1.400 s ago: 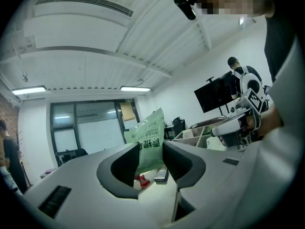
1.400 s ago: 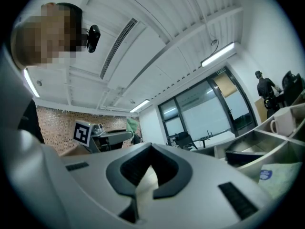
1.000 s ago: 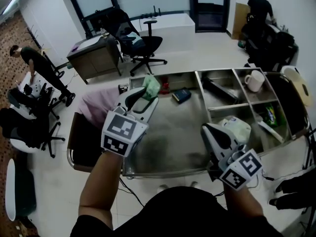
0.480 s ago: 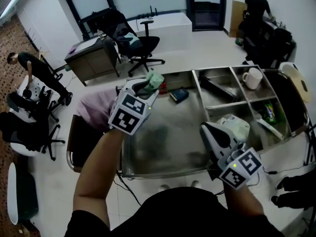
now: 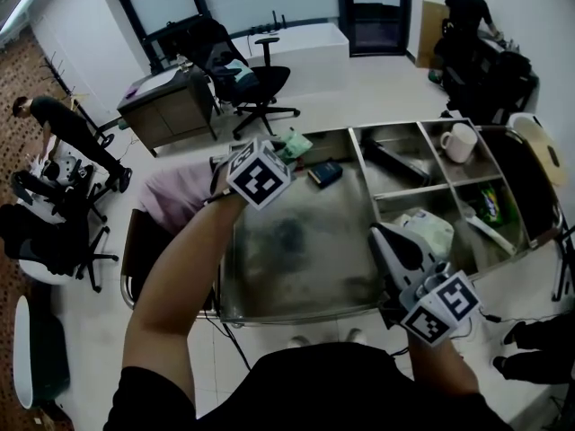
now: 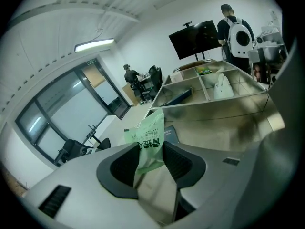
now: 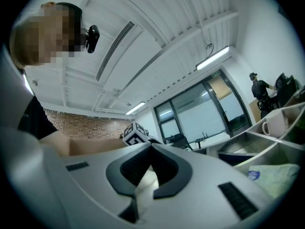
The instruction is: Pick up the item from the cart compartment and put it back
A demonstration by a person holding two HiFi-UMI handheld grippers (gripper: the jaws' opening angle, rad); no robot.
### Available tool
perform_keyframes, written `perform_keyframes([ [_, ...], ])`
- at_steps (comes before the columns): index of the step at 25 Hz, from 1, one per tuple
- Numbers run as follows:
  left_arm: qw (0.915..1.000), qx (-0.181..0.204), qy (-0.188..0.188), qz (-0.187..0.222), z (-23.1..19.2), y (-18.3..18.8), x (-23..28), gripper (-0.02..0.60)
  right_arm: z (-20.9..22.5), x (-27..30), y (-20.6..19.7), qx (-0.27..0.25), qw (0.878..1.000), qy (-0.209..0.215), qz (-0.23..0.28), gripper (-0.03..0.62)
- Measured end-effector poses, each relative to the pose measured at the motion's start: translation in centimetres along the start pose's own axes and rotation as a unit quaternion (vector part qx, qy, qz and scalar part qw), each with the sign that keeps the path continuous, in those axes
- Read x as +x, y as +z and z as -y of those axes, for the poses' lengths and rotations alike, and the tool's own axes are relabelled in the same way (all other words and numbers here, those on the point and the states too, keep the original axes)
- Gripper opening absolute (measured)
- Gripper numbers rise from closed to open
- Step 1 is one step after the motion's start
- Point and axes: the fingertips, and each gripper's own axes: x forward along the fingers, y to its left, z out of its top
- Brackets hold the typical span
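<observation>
At the far left, a person in dark clothes (image 5: 56, 122) is bending over beside black office chairs. Right of them, the left gripper (image 5: 272, 151) is reaching over the far left corner of the stainless steel cart (image 5: 305, 259). It is tilting downward, its marker cube facing the head camera. Its jaws are clamping a pale green plastic packet with printed characters (image 6: 150, 138), the pads pressing on both faces. The packet is hanging over the far left of the cart's large compartment, just left of a dark blue book (image 5: 325, 172) lying on the compartment floor. Whether the packet is touching the floor cannot be told. Nearer and to the right, the right gripper (image 5: 377, 234) is hovering over the near side of the cart. Its jaws are meeting at the tips and gripping nothing. A whitish pouch (image 5: 433, 229) is lying just beyond it. A white ceramic mug (image 5: 462, 142) is standing in the far right compartment.
</observation>
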Motion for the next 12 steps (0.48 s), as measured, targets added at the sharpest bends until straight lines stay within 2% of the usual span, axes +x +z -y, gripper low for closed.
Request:
perform_keyframes([
  [2,0.9997,-0.001,0.000,-0.023,-0.5,-0.9,0.9,0.161,0.2,-0.2,0.0,0.000,1.000,-0.003,0.000,0.020],
  [5,0.9989,-0.022,-0.005,-0.041,-1.2,-2.3,1.9,0.167,0.4,-0.3,0.1,-0.001,1.000,-0.006,0.001,0.020],
  [8,0.9973,-0.043,-0.029,-0.051,-1.0,-3.2,2.9,0.188,0.5,-0.4,0.2,-0.003,1.000,-0.008,0.000,0.020],
  [12,0.9942,-0.043,-0.059,-0.079,0.0,-4.6,3.8,0.217,0.6,-0.3,0.4,-0.005,1.000,-0.009,-0.001,0.020],
])
